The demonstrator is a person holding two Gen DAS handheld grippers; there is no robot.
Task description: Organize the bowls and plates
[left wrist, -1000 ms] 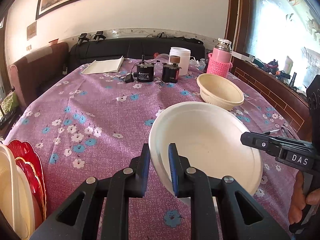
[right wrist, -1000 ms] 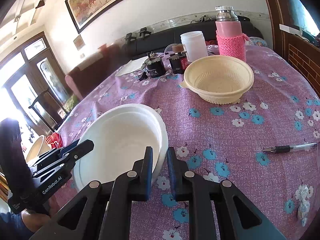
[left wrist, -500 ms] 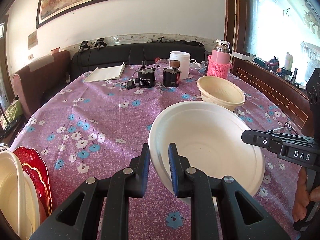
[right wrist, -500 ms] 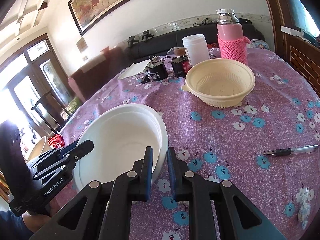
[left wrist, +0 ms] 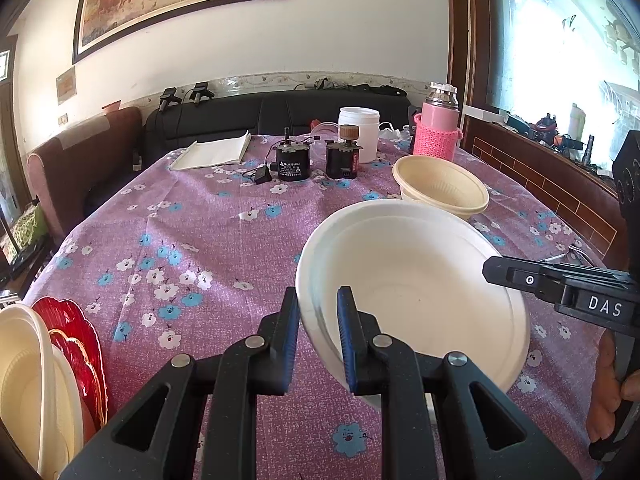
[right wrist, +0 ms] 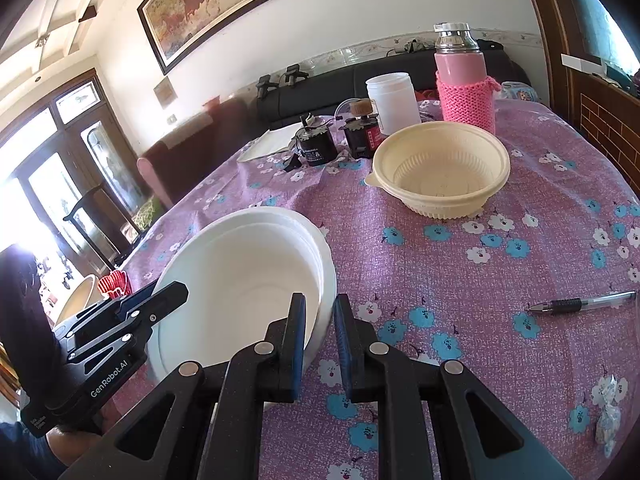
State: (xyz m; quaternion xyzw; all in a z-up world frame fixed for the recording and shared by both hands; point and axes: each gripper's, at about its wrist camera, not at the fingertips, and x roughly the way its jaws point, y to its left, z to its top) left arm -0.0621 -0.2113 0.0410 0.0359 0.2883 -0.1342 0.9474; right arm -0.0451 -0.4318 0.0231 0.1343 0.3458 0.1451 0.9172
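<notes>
Two nested white bowls sit tilted just over the purple flowered tablecloth, held from both sides. My left gripper is shut on their left rim, and it also shows in the right wrist view. My right gripper is shut on the opposite rim and reaches in from the right in the left wrist view. A cream ribbed bowl stands on the cloth beyond them. At the near left edge stand red plates and cream bowls.
At the far side stand a pink thermos, a white jar, two black devices with a cable, and a notebook. A pen lies to the right. A dark sofa and a chair ring the table.
</notes>
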